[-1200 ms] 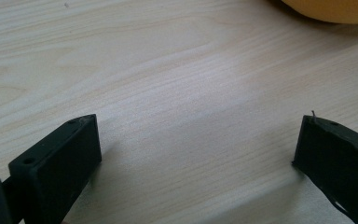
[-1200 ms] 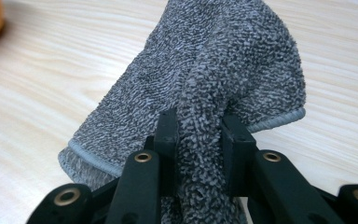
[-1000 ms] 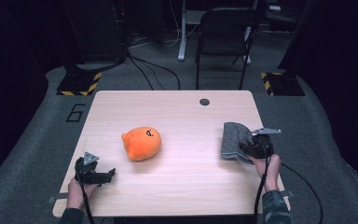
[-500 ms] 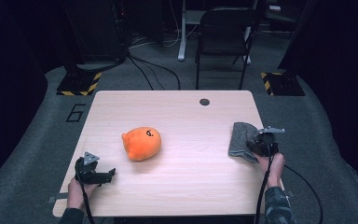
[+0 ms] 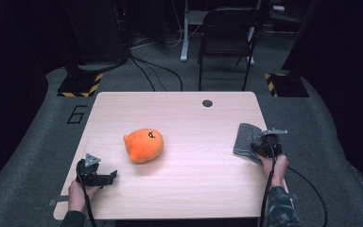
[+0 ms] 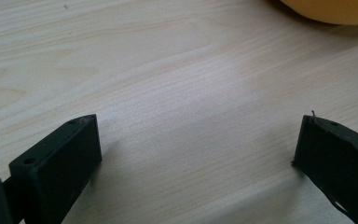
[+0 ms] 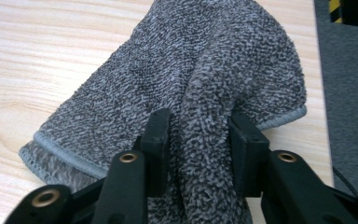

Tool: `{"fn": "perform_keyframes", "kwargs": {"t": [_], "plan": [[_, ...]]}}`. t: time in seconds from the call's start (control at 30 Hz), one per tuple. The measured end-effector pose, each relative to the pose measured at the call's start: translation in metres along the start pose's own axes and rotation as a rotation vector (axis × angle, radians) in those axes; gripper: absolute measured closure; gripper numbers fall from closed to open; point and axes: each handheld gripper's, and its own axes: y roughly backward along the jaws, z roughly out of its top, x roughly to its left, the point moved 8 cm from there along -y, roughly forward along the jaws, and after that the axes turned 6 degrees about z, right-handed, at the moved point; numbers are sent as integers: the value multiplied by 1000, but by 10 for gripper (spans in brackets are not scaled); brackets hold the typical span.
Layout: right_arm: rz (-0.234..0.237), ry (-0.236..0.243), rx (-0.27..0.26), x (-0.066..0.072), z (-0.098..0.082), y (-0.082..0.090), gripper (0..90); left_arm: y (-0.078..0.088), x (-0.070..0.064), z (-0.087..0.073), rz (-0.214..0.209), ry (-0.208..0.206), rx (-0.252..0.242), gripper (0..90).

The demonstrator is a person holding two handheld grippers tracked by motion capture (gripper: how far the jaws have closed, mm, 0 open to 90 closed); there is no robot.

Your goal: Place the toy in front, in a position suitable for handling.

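Note:
An orange plush toy [image 5: 143, 144] with a small black face lies near the middle of the wooden table [image 5: 179, 113]. A grey terry cloth [image 5: 246, 140] lies bunched at the table's right edge. My right gripper [image 5: 260, 147] is shut on a raised fold of that cloth [image 7: 200, 116], jaws pinching it from both sides. My left gripper [image 5: 109, 176] rests near the front left of the table, open, with bare wood between its jaws [image 6: 196, 154]. The toy's lower edge [image 6: 335, 9] shows at the top right of the left gripper view.
A small dark round grommet [image 5: 207, 103] sits near the table's far edge. A black chair [image 5: 227, 42] stands beyond the table. The cloth lies close to the right edge, with grey floor [image 7: 349, 93] just past it.
My right gripper has dragged the grey cloth toward the right edge and slightly nearer to the person. The left gripper and the orange toy have stayed put.

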Motion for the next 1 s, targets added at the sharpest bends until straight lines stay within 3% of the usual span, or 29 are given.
{"fn": "perform_keyframes", "kwargs": {"t": [0.07, 0.23, 0.33, 0.47, 0.5, 0.57, 0.63, 0.77, 0.9, 1.0], "plan": [[9, 6, -11, 1, 2, -1, 538, 0, 0, 0, -1, -1, 2, 1], [16, -17, -6, 4, 3, 1, 267, 0, 0, 1, 5, -6, -7, 1], [22, -13, -28, 6, 7, 5, 156, 1, 0, 1, 13, -32, -11, 1], [54, 0, -23, 14, 8, 14, 87, 2, -3, 3, 39, -70, -25, 4], [66, -1, -27, 16, 8, 17, 79, 4, -3, 3, 45, -83, -10, 10], [76, -4, -23, 20, 7, 20, 63, 3, -4, 4, 38, -76, -11, 11], [103, 7, -26, 28, 6, 28, 39, 5, -9, 6, -2, -49, 7, 7], [110, 28, -13, 38, 2, 33, 29, 10, -13, 11, -23, -35, 3, 14], [126, 45, -6, 49, -6, 42, 28, 17, -17, 19, -53, -11, -24, 18], [131, 62, -5, 54, -11, 49, 30, 22, -23, 26, -75, -17, -37, 18]]}}
